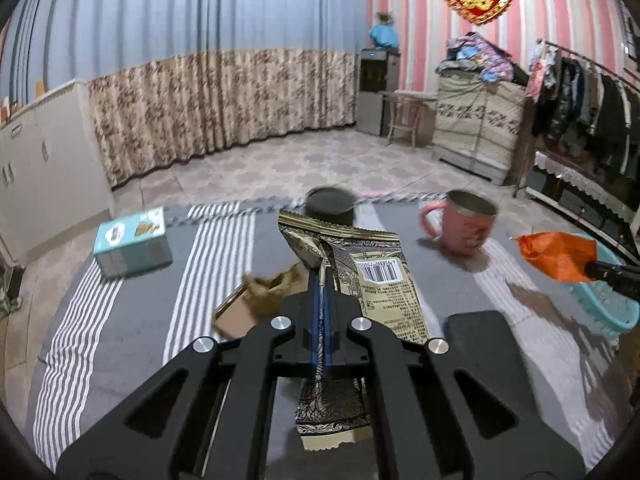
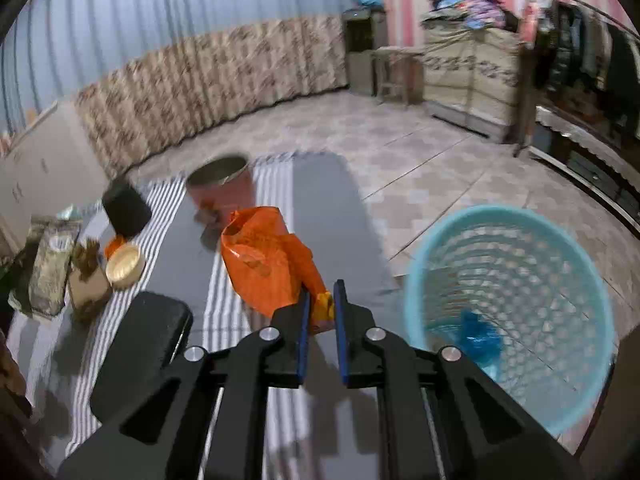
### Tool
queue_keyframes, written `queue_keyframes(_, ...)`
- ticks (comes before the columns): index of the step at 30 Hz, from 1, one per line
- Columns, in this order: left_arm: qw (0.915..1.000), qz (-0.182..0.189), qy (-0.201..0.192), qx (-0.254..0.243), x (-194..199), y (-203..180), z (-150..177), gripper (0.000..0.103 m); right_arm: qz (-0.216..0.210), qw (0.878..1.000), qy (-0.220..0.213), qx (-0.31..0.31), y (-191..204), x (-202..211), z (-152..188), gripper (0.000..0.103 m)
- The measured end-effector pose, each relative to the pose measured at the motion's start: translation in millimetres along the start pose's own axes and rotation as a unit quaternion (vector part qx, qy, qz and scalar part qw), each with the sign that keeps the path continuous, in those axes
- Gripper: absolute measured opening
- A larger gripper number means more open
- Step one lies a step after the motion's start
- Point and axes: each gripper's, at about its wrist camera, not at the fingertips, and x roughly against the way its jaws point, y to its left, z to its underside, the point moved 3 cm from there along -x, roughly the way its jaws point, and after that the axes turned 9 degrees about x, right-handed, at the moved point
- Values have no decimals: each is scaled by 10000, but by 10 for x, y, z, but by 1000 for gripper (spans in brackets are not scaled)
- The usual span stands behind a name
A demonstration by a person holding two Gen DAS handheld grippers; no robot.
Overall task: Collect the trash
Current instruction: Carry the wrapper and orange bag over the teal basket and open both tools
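My left gripper (image 1: 322, 274) is shut on a gold printed snack wrapper (image 1: 384, 280) with a barcode, which hangs above the striped cloth. My right gripper (image 2: 322, 296) is shut on a corner of a crumpled orange wrapper (image 2: 264, 264). In the left wrist view the orange wrapper (image 1: 560, 254) is held in the air at the right edge, over the table. A teal mesh basket (image 2: 508, 210) stands off the table's right side, just right of my right gripper, with a blue scrap (image 2: 478, 338) inside. Torn brown cardboard (image 1: 256, 300) lies left of my left gripper.
On the grey striped cloth (image 1: 216, 264) stand a pink mug (image 1: 464, 224), a black round container (image 1: 330, 206), a teal box (image 1: 132, 246) and a flat black case (image 1: 480, 332). A small round lid (image 2: 125, 266) lies by the cardboard. Tiled floor lies beyond.
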Motion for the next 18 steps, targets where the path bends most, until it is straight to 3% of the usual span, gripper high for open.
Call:
queue_keyframes(9, 9981, 571, -103, -204, 101, -780, -35, 0, 951, 9936, -277, -537, -849, 632, 133, 12)
queue_keyframes(12, 9967, 696, -122, -388, 70, -1136, -14, 0, 1157, 9904, -214, -731, -1154, 624, 199, 12)
queue_keyframes(18, 9902, 1309, 6, -476, -38, -1952, 72, 0, 1403, 9851, -83, -995, -1615, 551, 344, 12)
